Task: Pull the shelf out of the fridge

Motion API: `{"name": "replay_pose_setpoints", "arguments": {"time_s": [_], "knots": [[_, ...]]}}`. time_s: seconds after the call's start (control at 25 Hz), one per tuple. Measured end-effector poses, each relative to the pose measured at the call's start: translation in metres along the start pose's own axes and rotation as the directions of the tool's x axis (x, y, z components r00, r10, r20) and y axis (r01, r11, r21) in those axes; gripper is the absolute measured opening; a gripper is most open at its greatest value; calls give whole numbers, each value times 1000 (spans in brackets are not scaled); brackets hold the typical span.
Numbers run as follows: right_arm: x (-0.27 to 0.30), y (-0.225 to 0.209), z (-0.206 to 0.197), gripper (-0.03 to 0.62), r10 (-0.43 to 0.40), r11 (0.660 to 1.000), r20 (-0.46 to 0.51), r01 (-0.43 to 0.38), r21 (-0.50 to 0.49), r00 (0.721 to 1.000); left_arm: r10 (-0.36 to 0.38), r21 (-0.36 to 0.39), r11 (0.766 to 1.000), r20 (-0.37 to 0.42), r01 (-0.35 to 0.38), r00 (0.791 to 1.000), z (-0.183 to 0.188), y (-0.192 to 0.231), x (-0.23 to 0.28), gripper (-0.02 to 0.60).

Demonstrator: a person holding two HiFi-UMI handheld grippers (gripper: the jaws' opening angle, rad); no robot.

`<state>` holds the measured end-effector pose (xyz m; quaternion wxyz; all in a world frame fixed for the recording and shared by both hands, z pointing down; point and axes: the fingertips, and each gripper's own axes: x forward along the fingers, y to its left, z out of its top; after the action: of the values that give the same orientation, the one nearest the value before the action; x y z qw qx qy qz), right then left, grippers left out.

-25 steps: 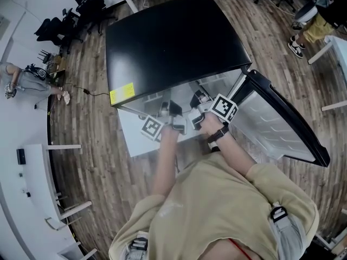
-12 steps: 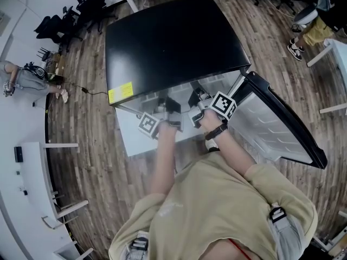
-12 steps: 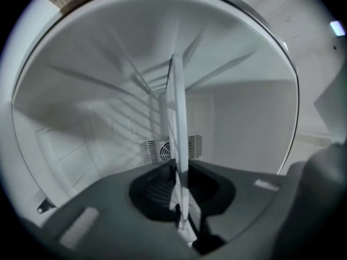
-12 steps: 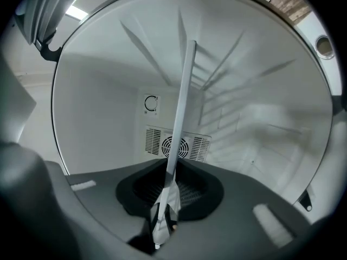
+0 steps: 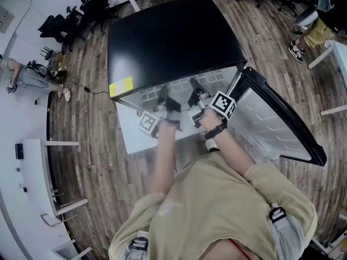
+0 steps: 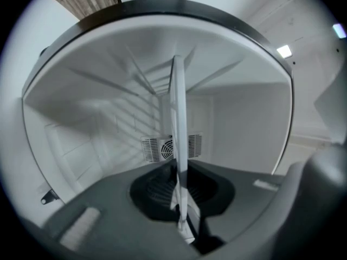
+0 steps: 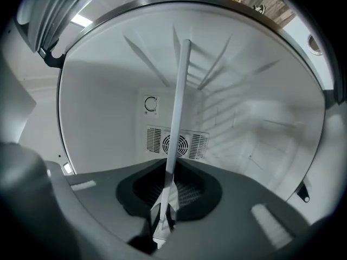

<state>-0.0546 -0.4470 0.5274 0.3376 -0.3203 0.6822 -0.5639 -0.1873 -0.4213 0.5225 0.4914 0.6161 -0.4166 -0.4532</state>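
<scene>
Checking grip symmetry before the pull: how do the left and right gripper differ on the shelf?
The left gripper takes the shelf edge farther from the open door, the right gripper nearer it. Left gripper's fingers are closing on the edge; right gripper's sit clamped on it. Shared: each has the edge between its fingers.

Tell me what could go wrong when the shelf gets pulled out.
1. The left tongs are closing on the thin front edge of the shelf, and the right tongs pinch it too; such a narrow hold might slip.
2. With two separate holds, an uneven pull could skew the shelf and jam it against the fridge walls.
</scene>
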Motion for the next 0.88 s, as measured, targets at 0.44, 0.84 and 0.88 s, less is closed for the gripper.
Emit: {"name": "replay_pose_setpoints", "arguments": {"time_s": [0.44, 0.84, 0.88], "knots": [[-27, 3, -10, 38, 4, 1000, -11, -4, 20, 1000, 24, -13, 1000, -4, -24, 1000, -12, 4, -27, 31], [-59, 4, -25, 37, 3, 1000, -28, -3, 7, 1000, 36, -25, 999, -27, -36, 999, -30, -4, -59, 28], [-63, 4, -27, 37, 2, 1000, -28, -1, 8, 1000, 34, -15, 999, -27, -34, 999, -30, -4, -63, 28]]}}
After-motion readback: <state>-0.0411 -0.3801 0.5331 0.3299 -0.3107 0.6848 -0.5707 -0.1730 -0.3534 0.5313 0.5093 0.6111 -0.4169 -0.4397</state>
